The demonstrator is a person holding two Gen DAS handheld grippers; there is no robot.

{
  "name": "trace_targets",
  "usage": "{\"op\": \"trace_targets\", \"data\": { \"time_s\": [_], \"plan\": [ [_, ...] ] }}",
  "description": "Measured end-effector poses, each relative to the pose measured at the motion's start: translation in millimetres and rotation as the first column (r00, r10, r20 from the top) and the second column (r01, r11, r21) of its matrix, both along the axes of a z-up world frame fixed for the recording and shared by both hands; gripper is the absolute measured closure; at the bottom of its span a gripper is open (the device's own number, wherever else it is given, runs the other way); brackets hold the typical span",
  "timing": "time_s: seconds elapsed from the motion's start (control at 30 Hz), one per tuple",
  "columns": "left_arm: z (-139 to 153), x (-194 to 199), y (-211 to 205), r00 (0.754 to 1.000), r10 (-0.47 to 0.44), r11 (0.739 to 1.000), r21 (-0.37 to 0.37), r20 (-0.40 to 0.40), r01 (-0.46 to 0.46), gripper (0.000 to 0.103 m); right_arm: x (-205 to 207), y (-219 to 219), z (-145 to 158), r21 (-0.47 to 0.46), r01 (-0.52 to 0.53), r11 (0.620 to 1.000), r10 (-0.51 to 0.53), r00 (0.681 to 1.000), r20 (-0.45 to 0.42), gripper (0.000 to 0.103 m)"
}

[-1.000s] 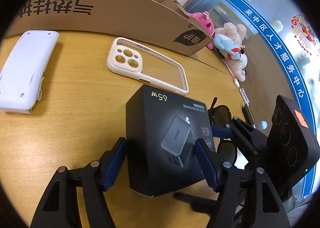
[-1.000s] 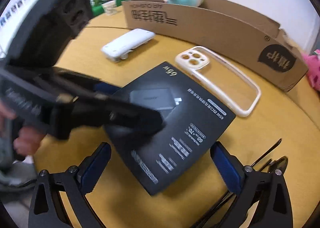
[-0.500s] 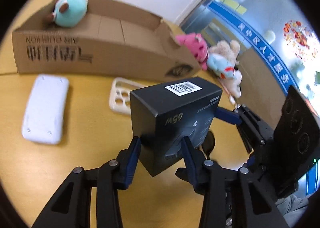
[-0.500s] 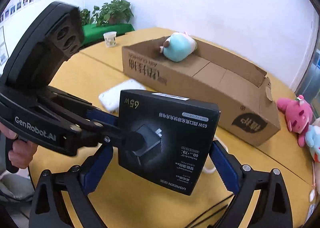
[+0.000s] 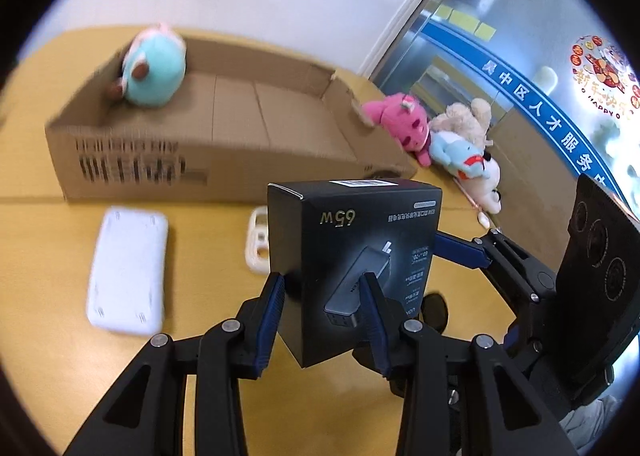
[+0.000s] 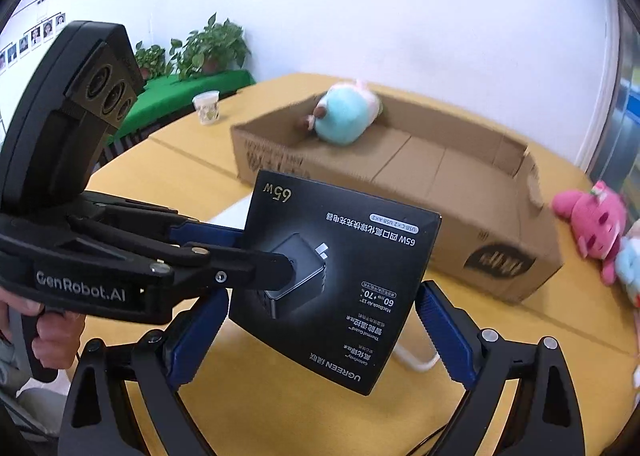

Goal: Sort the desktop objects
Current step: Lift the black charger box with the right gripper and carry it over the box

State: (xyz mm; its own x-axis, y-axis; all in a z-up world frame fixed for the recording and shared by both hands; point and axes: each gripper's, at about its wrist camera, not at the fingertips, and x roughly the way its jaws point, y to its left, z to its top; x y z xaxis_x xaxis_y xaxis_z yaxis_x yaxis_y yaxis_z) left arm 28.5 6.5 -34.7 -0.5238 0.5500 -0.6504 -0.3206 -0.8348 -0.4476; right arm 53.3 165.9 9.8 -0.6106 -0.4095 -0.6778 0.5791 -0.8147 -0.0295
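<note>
The left gripper (image 5: pixel 324 298) pinches the black charger box (image 5: pixel 352 256) by its thin sides, blue pads (image 5: pixel 272 312) pressed flat against it, and holds it upright and clear of the yellow table (image 5: pixel 48 256), the "65W" face turned toward the right side. In the right wrist view the same box (image 6: pixel 340 280) hangs between the fingers of the right gripper (image 6: pixel 320 340), whose jaws stand spread wide on either flank of it; the blue pads (image 6: pixel 444 336) sit close to the box edges, though whether they touch cannot be told. The left tool reaches in from the left of those jaws, gripped by a hand (image 6: pixel 44 336) at the frame edge.

Just beyond the left jaws, half hidden behind the box, lies a pale phone case (image 5: pixel 258 244); to their left lies a white flat device (image 5: pixel 128 276). Farther out stands a long open cardboard box (image 5: pixel 240 136), with a teal plush toy (image 5: pixel 154 68) at its far left end. Past the carton's right end lie a pink plush (image 5: pixel 404 124) and a beige and blue plush pile (image 5: pixel 464 148). Below the box, between the two tools, dark sunglasses (image 5: pixel 436 308) rest on the table. Far left of the right jaws stands a paper cup (image 6: pixel 207 106).
</note>
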Motion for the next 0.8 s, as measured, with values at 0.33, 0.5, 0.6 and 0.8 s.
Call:
{"op": "trace_targets", "data": {
  "time_s": [0.33, 0.5, 0.6, 0.8],
  "plan": [
    [74, -41, -8, 0.982, 0.032, 0.999, -0.023, -0.186, -0.037, 0.065, -48, -12, 68, -0.062, 0.015, 0.998, -0.023, 0.989, -0.145, 0.008],
    [116, -78, -13, 0.962, 0.031, 0.997, -0.062, -0.273, -0.049, 0.064, -89, -18, 104, -0.096, 0.006, 0.995, -0.025, 0.98, -0.196, 0.008],
    [131, -111, -16, 0.958, 0.021, 0.997, -0.07, -0.286, -0.042, 0.064, -122, -20, 116, -0.112, 0.012, 0.994, -0.035, 0.979, -0.201, 0.007],
    [137, -182, -21, 0.962, 0.047, 0.995, -0.068, -0.267, -0.068, 0.064, -204, -25, 119, -0.159, 0.023, 0.987, -0.045, 0.989, -0.139, 0.007]
  ]
}}
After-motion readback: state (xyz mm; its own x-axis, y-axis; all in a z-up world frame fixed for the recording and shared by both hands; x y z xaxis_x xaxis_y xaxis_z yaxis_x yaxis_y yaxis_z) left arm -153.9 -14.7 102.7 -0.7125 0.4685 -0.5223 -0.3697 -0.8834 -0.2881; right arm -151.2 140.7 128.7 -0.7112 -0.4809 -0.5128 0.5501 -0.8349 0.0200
